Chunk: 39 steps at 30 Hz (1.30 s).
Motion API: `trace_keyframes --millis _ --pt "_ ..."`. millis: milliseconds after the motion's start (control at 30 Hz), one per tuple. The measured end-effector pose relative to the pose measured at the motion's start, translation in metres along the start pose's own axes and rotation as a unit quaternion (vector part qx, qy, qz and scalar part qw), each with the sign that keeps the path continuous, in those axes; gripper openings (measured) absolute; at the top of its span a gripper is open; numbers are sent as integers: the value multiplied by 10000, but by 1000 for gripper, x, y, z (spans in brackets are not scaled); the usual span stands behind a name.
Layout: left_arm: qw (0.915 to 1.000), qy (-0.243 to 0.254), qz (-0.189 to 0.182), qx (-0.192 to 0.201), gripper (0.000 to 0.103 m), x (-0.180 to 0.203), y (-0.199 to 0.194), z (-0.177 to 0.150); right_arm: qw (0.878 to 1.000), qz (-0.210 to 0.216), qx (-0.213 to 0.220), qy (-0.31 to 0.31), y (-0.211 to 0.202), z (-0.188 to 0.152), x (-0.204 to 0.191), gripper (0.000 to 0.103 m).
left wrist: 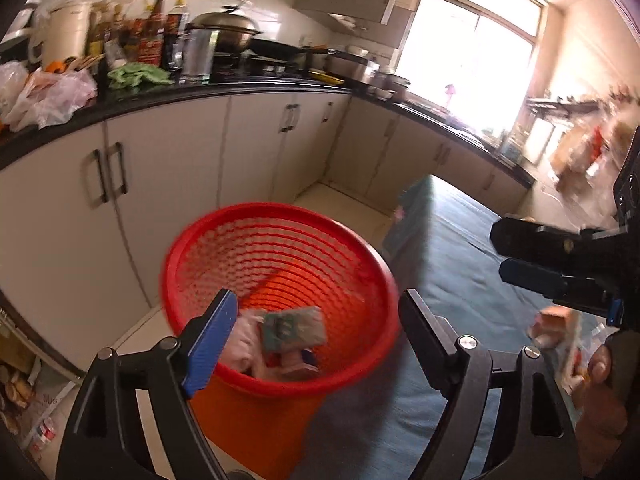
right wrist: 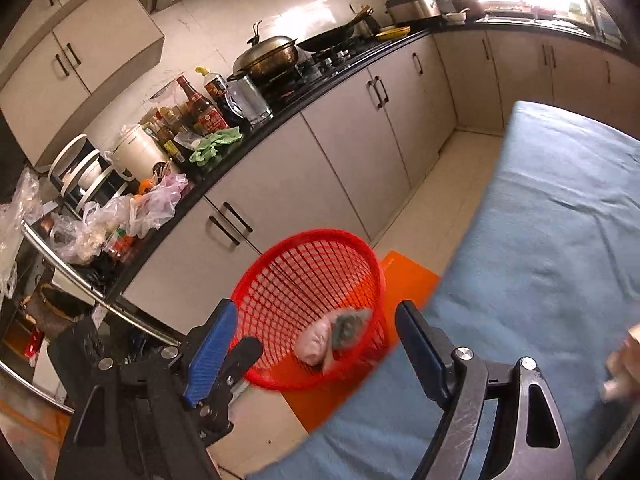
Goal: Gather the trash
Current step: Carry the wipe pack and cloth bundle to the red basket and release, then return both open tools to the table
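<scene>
Nearby, red basket (left wrist: pixel 280 264) holding trash (left wrist: pixel 294 330), beside blue-covered table (right wrist: pixel 540 260)

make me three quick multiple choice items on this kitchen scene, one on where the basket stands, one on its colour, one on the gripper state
1. The mesh plastic waste basket stands:
A. on the black countertop
B. on the floor beside the blue-covered table
C. on the stove

2. The basket's colour is:
A. green
B. white
C. red

3. The left gripper over the basket is:
A. open and empty
B. shut on a bottle
C. shut on a bag

Answers: 1 B, it sits low at the table's edge, below the cabinets. 2 C, rim and mesh are red. 3 A, its fingers are spread with only the basket's trash seen between them.
</scene>
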<state>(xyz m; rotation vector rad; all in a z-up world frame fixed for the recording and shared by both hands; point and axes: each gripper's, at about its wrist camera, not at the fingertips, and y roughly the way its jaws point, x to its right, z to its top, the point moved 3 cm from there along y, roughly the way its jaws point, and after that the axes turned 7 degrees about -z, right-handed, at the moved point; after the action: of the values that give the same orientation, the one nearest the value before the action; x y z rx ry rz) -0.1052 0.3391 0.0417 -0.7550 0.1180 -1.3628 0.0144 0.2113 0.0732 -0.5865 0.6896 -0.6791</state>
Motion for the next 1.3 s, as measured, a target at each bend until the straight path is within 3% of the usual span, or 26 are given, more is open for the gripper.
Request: trace_keyframes --millis 333,667,867,1100,1200,1300 --pt "9952 595 -624 -456 82 88 11 -36 9978 -448 380 294 -79 -58 74 85" --pt "9826 1260 -1011 -918 82 179 28 -69 9834 -1143 909 1076 -168 -113 178 85" --pt "9739 1614 -1115 -1143 82 221 40 -82 9618 -1631 1292 1780 -226 -137 250 85" --pt "9673 1715 -1189 -1439 82 256 73 -81 9168 -2503 1571 2686 -279 -147 330 84" --pt "9647 1680 -1252 -1598 82 264 89 -82 9028 -2658 1575 2992 -288 -147 358 83" --pt "9607 1727 -1346 -1708 82 276 101 -85 8942 -2654 1558 3250 -292 -149 381 75"
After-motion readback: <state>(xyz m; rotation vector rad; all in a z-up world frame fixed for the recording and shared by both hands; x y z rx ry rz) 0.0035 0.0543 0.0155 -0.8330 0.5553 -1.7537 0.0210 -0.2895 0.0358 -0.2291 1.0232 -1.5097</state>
